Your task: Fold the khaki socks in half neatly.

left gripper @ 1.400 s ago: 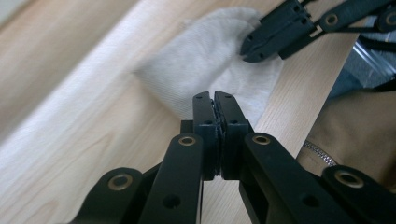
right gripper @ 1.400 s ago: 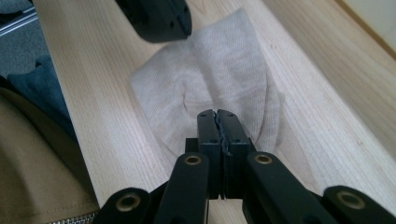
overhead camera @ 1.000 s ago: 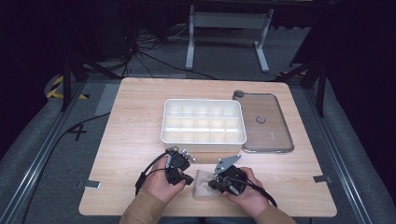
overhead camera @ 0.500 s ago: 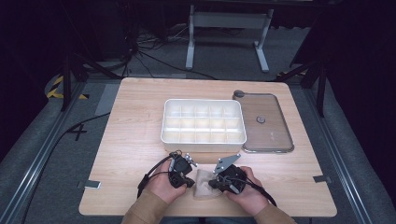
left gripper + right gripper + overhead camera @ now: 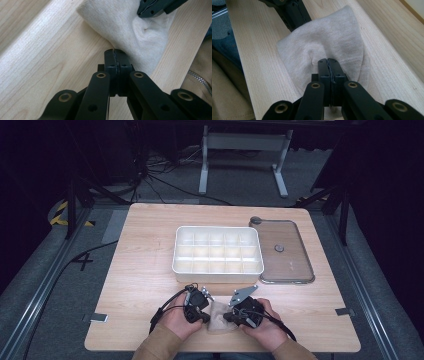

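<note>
High view, lower middle of frame: a small pale cloth (image 5: 216, 317) lies on the tabletop (image 5: 140, 285) between the two hands. Left of it, the left gripper (image 5: 201, 311); right of it, the right gripper (image 5: 235, 316).

Left gripper view: fingers (image 5: 110, 61) pressed together at the cloth's near edge. Whether fabric is actually pinched between them cannot be told; the tips sit right against the hem. The other gripper's tip shows at upper right, on the cloth's far side.

Right gripper view: fingers (image 5: 324, 65) closed with a fold of cloth puckered up into them; looks like a real pinch. Cloth spreads in a rumpled fan toward the upper middle of that frame.

High view, centre: white divided tray (image 5: 218, 270), compartments look bare. Right of it, a clear lid (image 5: 283, 251) lying flat, just beside the tray.

Progress, as judged: early. Cloth grasped on one side, perhaps on both, but not yet lifted, not folded, not placed. Tray unfilled, lid off. Nearly all of the handling is left.
</note>
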